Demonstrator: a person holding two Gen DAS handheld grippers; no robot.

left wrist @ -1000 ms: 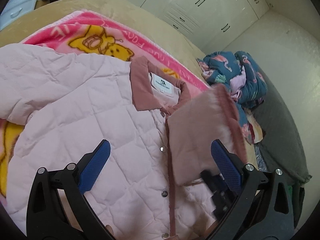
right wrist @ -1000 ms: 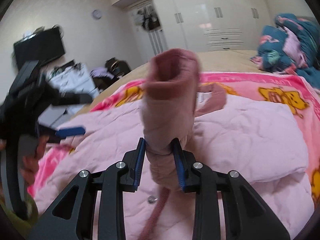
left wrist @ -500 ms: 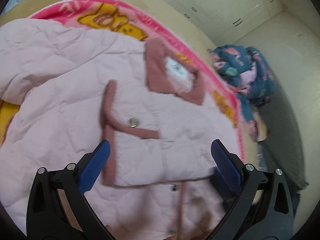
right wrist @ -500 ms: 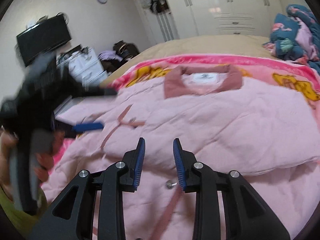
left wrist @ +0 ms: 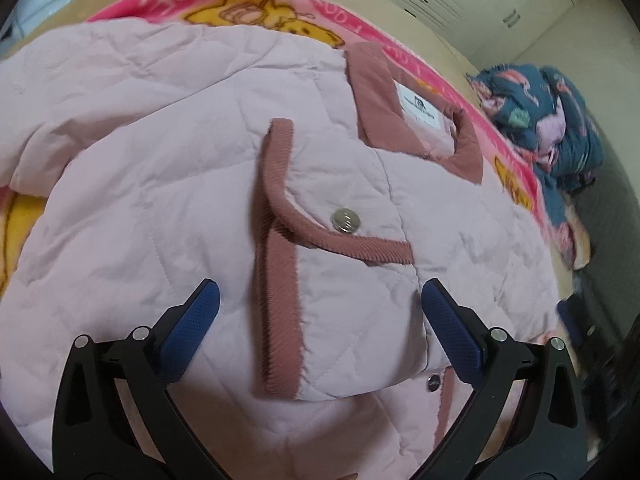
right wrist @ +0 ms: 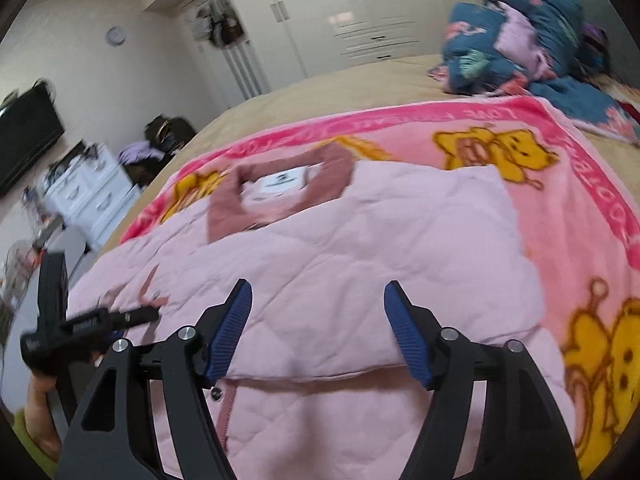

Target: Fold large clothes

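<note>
1. the quilted pink jacket (left wrist: pixel 168 184) lies spread on the pink cartoon blanket (right wrist: pixel 568 184), which covers the tan bed (right wrist: pixel 360 84); its dusty-rose collar (left wrist: pixel 376 92) and white neck label (left wrist: pixel 419 106) point toward the bed's far edge.
2. 1 sleeve (left wrist: pixel 360 296) is folded across the jacket front, its rose-trimmed cuff (left wrist: pixel 280 280) lying near the middle of the chest, with a metal snap (left wrist: pixel 345 219) showing on it.
3. the left gripper (left wrist: pixel 320 308) hovers over the folded sleeve with its jaws spread wide and nothing between the blue pads (left wrist: pixel 196 316).
4. the right gripper (right wrist: pixel 318 320) is also spread wide and holds nothing, poised above the sleeve's folded edge; the left gripper appears at the left edge of this view, blurred.
5. a heap of teal patterned clothes (right wrist: pixel 516 36) sits at the bed's far right corner.
6. beyond the bed stand white wardrobes (right wrist: pixel 360 8), a white drawer unit (right wrist: pixel 92 192) and a dark screen (right wrist: pixel 24 136).
</note>
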